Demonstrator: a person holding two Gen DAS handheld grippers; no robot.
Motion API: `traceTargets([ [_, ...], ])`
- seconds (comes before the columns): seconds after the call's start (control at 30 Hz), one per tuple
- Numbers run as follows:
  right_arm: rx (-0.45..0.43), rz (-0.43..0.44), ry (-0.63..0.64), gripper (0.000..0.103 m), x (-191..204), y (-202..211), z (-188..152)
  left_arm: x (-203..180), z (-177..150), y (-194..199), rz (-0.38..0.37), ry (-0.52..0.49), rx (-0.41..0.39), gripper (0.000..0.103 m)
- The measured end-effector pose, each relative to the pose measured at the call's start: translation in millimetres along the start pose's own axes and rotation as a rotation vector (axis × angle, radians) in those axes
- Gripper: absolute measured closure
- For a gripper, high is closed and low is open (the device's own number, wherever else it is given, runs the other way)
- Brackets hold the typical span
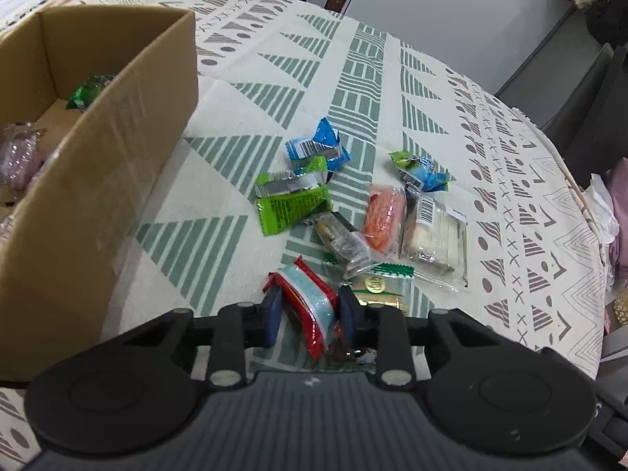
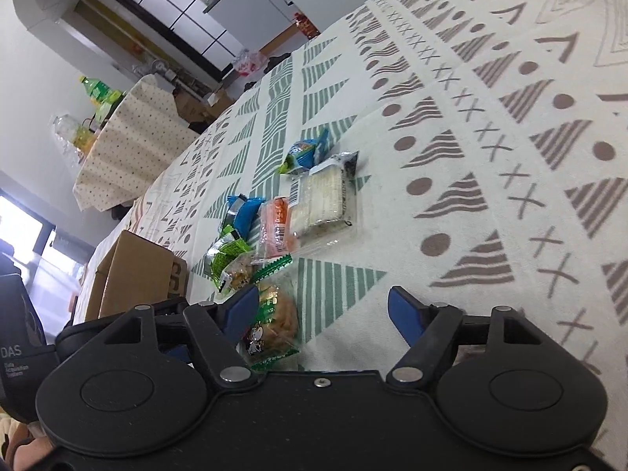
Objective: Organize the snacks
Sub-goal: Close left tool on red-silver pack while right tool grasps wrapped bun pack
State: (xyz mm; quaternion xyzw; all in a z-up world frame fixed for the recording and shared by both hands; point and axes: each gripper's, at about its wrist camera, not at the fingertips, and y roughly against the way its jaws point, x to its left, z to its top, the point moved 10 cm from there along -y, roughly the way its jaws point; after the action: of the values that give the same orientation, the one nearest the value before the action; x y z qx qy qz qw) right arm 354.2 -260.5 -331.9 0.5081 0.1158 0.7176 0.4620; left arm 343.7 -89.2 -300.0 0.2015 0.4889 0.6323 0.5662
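The tabletop point(image 1: 431, 90) cloth is cream with green and brown striped triangles; the box point(image 1: 117, 165) is brown; snack packets are blue point(image 1: 318, 149), green point(image 1: 290, 204), orange point(image 1: 382, 216), red point(image 1: 306, 306).

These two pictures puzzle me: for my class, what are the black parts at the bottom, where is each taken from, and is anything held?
Each black part is a hand-held two-finger gripper with its own camera looking along the blue fingers. The left view shows the left gripper closed on a red and pale blue snack packet, beside a cardboard box with a few snacks inside. The right view shows the right gripper with jaws apart around a bun packet, not yet pinching. More wrapped snacks lie on the patterned tablecloth.
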Motion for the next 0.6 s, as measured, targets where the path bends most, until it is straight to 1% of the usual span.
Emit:
traceTargets([
  [0.2, 0.010, 0.011, 0.047, 0.031, 13, -9, -2, 3, 0, 6, 0.021, -0.024, -0.012, 0.078],
  [0.3, 0.010, 0.014, 0.070, 0.032, 20, -13, -3, 9, 3, 14, 0.056, -0.043, -0.041, 0.078],
  [0.4, 0.013, 0.019, 0.099, 0.032, 31, -18, -6, 16, 5, 17, 0.066, -0.026, -0.046, 0.078],
  [0.6, -0.003, -0.021, 0.155, 0.033, 45, -26, -9, 31, 3, 20, 0.090, 0.009, -0.026, 0.078],
])
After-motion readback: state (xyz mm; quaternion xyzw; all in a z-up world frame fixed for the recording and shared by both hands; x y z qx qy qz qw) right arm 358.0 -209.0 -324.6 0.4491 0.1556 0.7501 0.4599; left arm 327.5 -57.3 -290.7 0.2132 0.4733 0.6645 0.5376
